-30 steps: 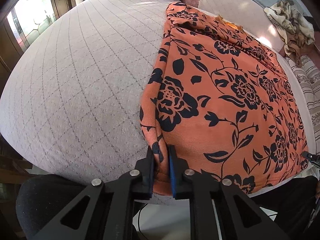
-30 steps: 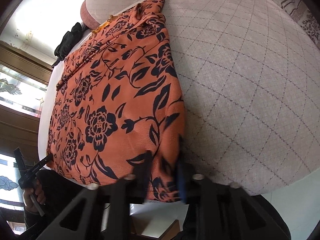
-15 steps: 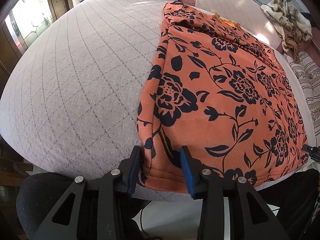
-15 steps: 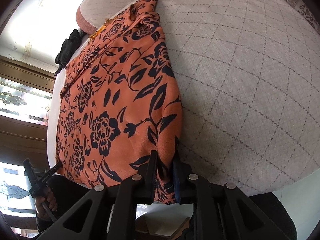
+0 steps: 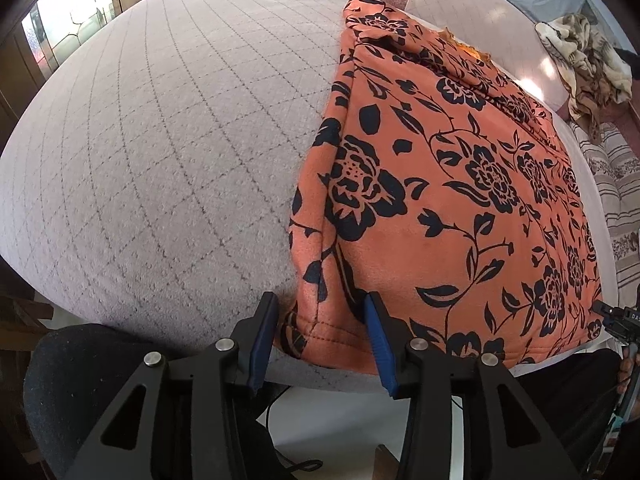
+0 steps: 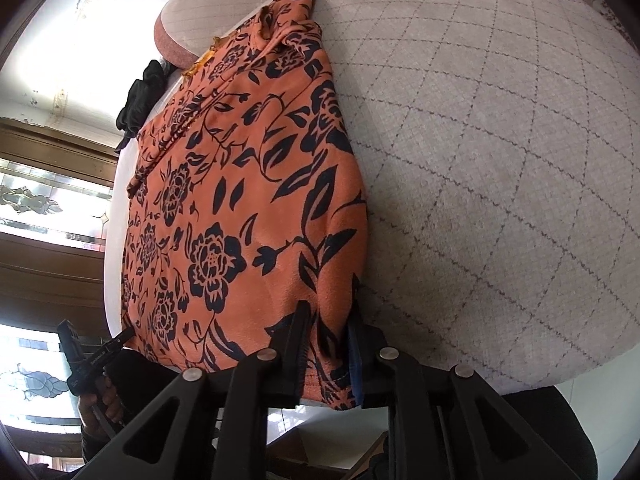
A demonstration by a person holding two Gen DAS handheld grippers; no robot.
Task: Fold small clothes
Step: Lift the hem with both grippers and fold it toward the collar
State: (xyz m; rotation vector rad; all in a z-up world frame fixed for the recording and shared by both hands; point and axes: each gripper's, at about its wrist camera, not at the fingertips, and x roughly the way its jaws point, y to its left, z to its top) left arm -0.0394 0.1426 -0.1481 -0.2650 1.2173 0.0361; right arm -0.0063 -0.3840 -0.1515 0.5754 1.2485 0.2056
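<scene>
Orange black-flowered fleece garment [image 5: 460,208]: flat on grey quilted mattress [image 5: 160,140], near edge. Left tongs [image 5: 320,328] spread astride hem corner; right tongs [image 6: 326,350] partly spread around opposite corner. Folding unfinished.

— What's the garment like?

— An orange garment [image 5: 460,208] printed with black roses, leaves and curling vines — fleecy-looking fabric, with a stitched hem along the near edge.

— How is it lying?

— Spread flat on the grey quilted bed [image 5: 160,152], running lengthwise away from the near edge. Its hem sits right at the bed's edge and droops slightly over it.

— Is it folded at all?

— Its long side edges look doubled over, giving neat straight sides. The far end is bunched and rumpled, with a bit of yellow-orange trim showing there.

— And from the other side?

— Same garment [image 6: 248,216], mostly smooth, creased only towards the far end.
</scene>
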